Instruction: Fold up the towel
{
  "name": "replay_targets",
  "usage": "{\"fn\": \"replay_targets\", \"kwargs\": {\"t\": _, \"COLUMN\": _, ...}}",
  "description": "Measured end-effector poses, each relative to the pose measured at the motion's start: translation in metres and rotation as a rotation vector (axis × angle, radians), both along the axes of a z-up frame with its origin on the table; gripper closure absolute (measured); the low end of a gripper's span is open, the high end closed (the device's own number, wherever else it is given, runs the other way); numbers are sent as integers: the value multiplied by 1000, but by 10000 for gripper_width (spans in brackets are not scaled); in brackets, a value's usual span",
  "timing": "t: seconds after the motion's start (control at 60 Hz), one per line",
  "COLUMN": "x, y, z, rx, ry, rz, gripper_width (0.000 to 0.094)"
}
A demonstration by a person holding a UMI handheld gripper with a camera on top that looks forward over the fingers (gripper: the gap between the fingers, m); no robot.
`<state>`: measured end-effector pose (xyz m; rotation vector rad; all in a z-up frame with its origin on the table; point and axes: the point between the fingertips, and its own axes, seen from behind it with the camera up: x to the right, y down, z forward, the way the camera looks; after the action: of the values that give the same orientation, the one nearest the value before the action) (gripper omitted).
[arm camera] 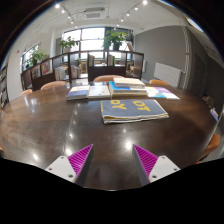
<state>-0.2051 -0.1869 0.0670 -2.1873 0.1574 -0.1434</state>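
A folded grey towel with yellow and blue print (133, 109) lies on the dark wooden table (60, 125), ahead of the fingers and a little to the right. My gripper (112, 160) hovers over the bare tabletop, open, its two magenta pads (80, 157) spread wide with nothing between them. The towel is well beyond the fingertips, not touched.
Beyond the towel lie a blue cloth or book (127, 88), an open book (87, 92) and a flat light sheet (162, 93). Chairs (55, 86) stand at the table's far side. Windows and potted plants (116, 40) are at the back of the room.
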Motion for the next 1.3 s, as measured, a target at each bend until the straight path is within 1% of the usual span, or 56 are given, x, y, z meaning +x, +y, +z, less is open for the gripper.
{"fn": "replay_targets", "kwargs": {"t": 0.083, "x": 4, "y": 44, "z": -10, "rx": -12, "ry": 11, "rz": 31, "gripper_width": 159}}
{"fn": "replay_targets", "kwargs": {"t": 0.1, "x": -7, "y": 71, "z": -17, "rx": -10, "ry": 10, "rz": 31, "gripper_width": 159}}
{"fn": "replay_targets", "kwargs": {"t": 0.117, "x": 5, "y": 64, "z": -15, "rx": -14, "ry": 13, "rz": 36, "gripper_width": 160}}
{"fn": "replay_targets", "kwargs": {"t": 0.133, "x": -5, "y": 88, "z": -23, "rx": -15, "ry": 9, "rz": 35, "gripper_width": 161}}
{"fn": "replay_targets", "kwargs": {"t": 0.167, "x": -3, "y": 105, "z": -27, "rx": -20, "ry": 7, "rz": 43, "gripper_width": 161}}
{"fn": "replay_targets", "kwargs": {"t": 0.2, "x": -1, "y": 122, "z": -30, "rx": -22, "ry": 2, "rz": 52, "gripper_width": 160}}
{"fn": "replay_targets", "kwargs": {"t": 0.233, "x": -2, "y": 158, "z": -32, "rx": -23, "ry": -4, "rz": 61, "gripper_width": 162}}
{"fn": "replay_targets", "kwargs": {"t": 0.367, "x": -3, "y": 238, "z": -40, "rx": -14, "ry": -8, "rz": 102, "gripper_width": 161}}
{"fn": "replay_targets", "kwargs": {"t": 0.45, "x": -4, "y": 273, "z": -51, "rx": -25, "ry": -23, "rz": 124, "gripper_width": 184}}
{"fn": "replay_targets", "kwargs": {"t": 0.5, "x": -5, "y": 286, "z": -59, "rx": -44, "ry": -32, "rz": 139, "gripper_width": 229}}
{"fn": "replay_targets", "kwargs": {"t": 0.583, "x": -1, "y": 291, "z": -77, "rx": -96, "ry": -59, "rz": 158, "gripper_width": 344}}
{"fn": "replay_targets", "kwargs": {"t": 0.6, "x": -2, "y": 294, "z": -74, "rx": -76, "ry": -56, "rz": 158, "gripper_width": 372}}
{"fn": "replay_targets", "kwargs": {"t": 0.65, "x": 2, "y": 290, "z": -75, "rx": -82, "ry": -63, "rz": 146, "gripper_width": 460}}
{"fn": "replay_targets", "kwargs": {"t": 0.717, "x": 4, "y": 289, "z": -76, "rx": -72, "ry": -40, "rz": 139, "gripper_width": 522}}
{"fn": "replay_targets", "kwargs": {"t": 0.767, "x": 8, "y": 288, "z": -75, "rx": -62, "ry": -24, "rz": 130, "gripper_width": 597}}
{"fn": "replay_targets", "kwargs": {"t": 0.833, "x": 20, "y": 290, "z": -76, "rx": -64, "ry": -46, "rz": 114, "gripper_width": 822}}
{"fn": "replay_targets", "kwargs": {"t": 0.85, "x": 22, "y": 290, "z": -76, "rx": -65, "ry": -54, "rz": 119, "gripper_width": 846}}
{"fn": "replay_targets", "kwargs": {"t": 0.917, "x": 21, "y": 289, "z": -76, "rx": -71, "ry": -55, "rz": 150, "gripper_width": 855}}
{"fn": "replay_targets", "kwargs": {"t": 0.933, "x": 21, "y": 289, "z": -75, "rx": -70, "ry": -55, "rz": 151, "gripper_width": 880}}
{"fn": "replay_targets", "kwargs": {"t": 1.033, "x": 20, "y": 288, "z": -74, "rx": -89, "ry": -33, "rz": 184, "gripper_width": 893}}
{"fn": "replay_targets", "kwargs": {"t": 1.1, "x": 24, "y": 286, "z": -64, "rx": -105, "ry": -27, "rz": 209, "gripper_width": 894}}
{"fn": "replay_targets", "kwargs": {"t": 1.183, "x": 41, "y": 283, "z": -22, "rx": -73, "ry": -53, "rz": 251, "gripper_width": 894}}
{"fn": "replay_targets", "kwargs": {"t": 1.3, "x": 104, "y": 282, "z": 47, "rx": -7, "ry": -126, "rz": 266, "gripper_width": 895}}
